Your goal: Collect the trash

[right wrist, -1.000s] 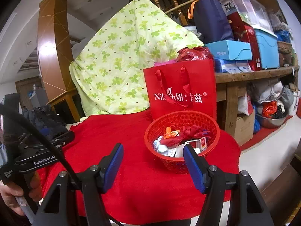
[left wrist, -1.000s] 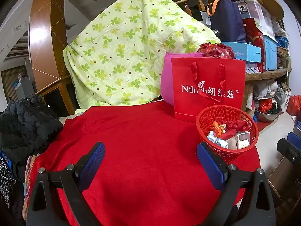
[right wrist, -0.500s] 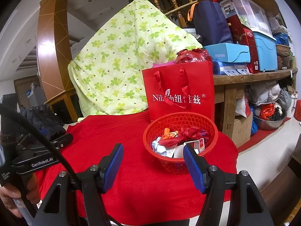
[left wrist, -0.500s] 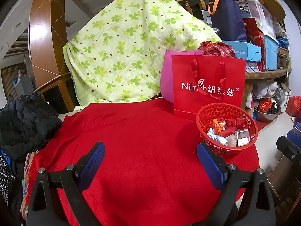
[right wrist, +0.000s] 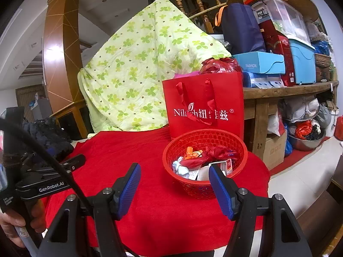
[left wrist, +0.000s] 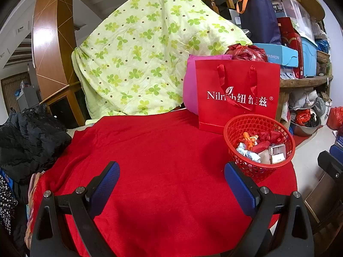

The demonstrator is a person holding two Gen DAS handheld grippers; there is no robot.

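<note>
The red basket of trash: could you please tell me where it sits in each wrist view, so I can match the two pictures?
Left wrist: the red basket sits right of centre, just above the gripper's right finger.
Right wrist: the basket sits near the middle, partly behind the right finger.
Shared landmark: the red paper bag stands directly behind the basket in both views.
</note>
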